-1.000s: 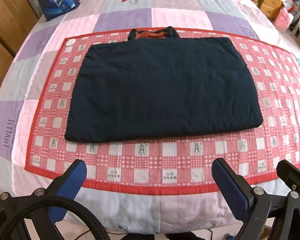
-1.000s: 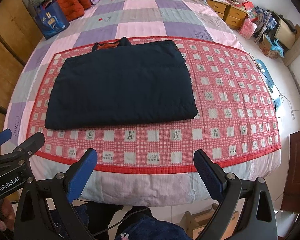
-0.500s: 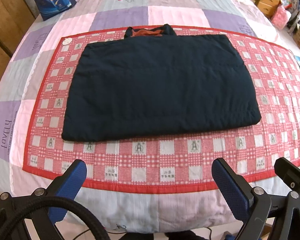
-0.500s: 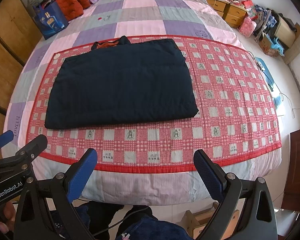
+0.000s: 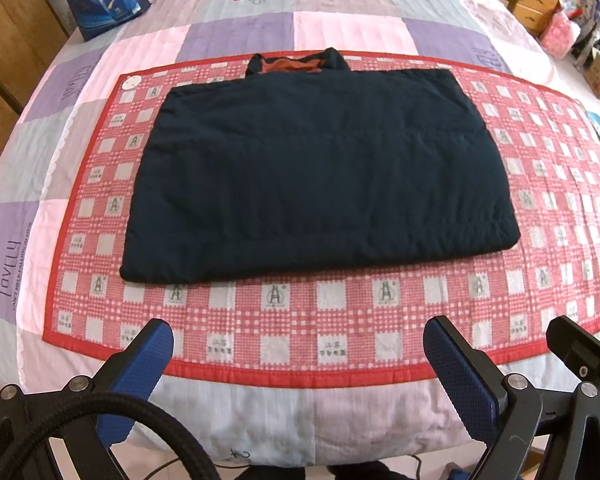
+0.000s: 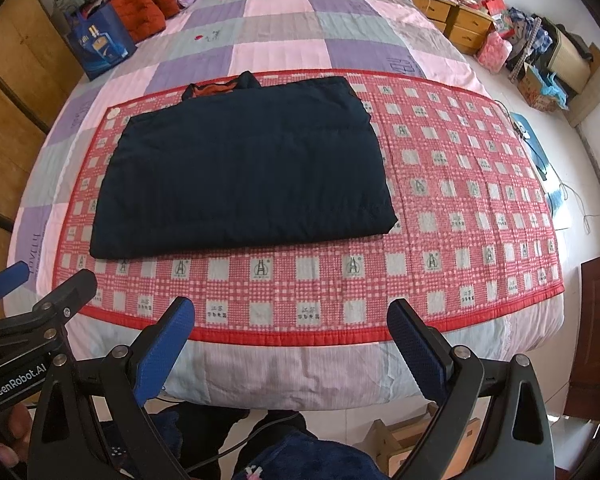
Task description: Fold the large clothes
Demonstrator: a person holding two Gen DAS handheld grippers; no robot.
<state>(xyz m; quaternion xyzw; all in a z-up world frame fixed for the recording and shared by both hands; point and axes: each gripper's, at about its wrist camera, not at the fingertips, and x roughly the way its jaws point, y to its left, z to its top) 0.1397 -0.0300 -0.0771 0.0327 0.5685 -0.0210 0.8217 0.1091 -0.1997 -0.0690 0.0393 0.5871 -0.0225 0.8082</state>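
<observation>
both grippers hang off the near edge of the bed [image 5: 340, 12], nothing held. left gripper [image 5: 298, 354] jaws spread wide, blue pads over the red border of the checked mat [image 5: 320, 304]. right gripper [image 6: 290, 334] jaws also wide, same height, just beside the left one; the left unit's arm shows at the left edge of the right wrist view.

dark navy garment [image 5: 320, 184] lies flat on the mat as a folded rectangle, sitting toward the mat's left half, right side of the mat bare. orange-lined collar [image 5: 296, 65] pokes out at the far edge. near hem is well apart from both sets of jaws.

blue gift bag [image 6: 100, 46] and red cushions [image 6: 146, 4] at the far left corner of the bed. wooden drawers [image 6: 456, 18] off to the right.
</observation>
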